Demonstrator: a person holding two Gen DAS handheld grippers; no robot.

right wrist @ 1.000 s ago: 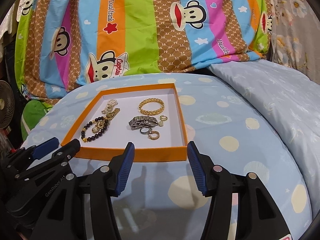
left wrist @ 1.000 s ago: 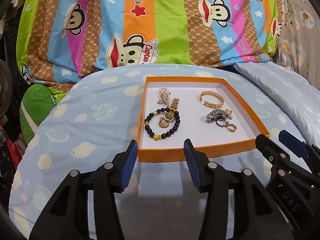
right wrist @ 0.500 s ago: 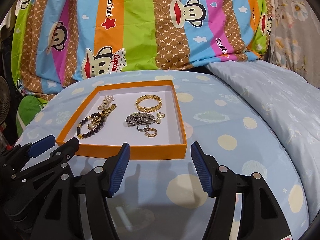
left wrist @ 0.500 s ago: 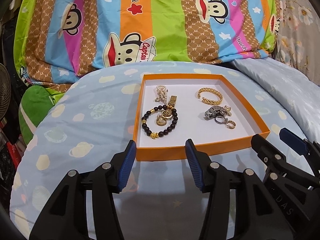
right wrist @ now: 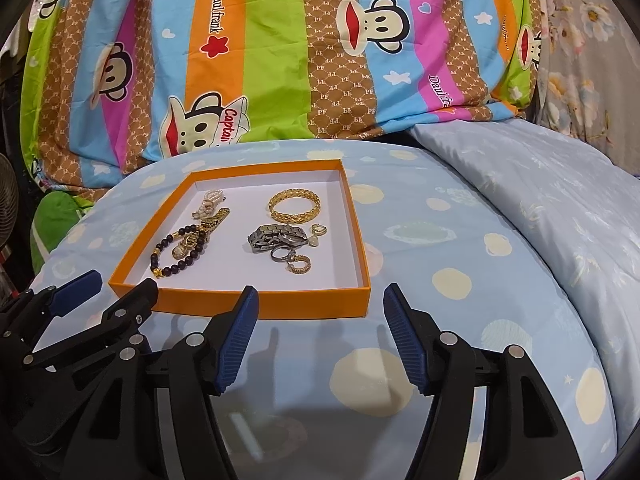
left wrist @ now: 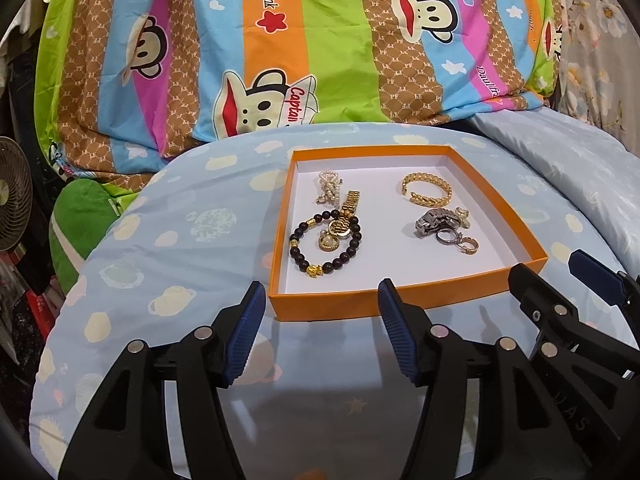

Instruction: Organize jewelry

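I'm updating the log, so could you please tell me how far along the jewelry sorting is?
Barely begun. All the jewelry lies loose in the orange tray: bead bracelet, gold bangle, silver watch band, rings. Both the left gripper and right gripper are empty, jaws just widened, short of the tray. Every piece remains to be sorted.

Matt card tray (left wrist: 404, 298) on soft printed cotton bedding (left wrist: 168, 248).
Shiny gold metal bangle (left wrist: 426, 194), dull steel watch band (left wrist: 436, 220), glossy dark beads (left wrist: 326, 246); ribbed blue rubber pads (left wrist: 246, 336) on black plastic.
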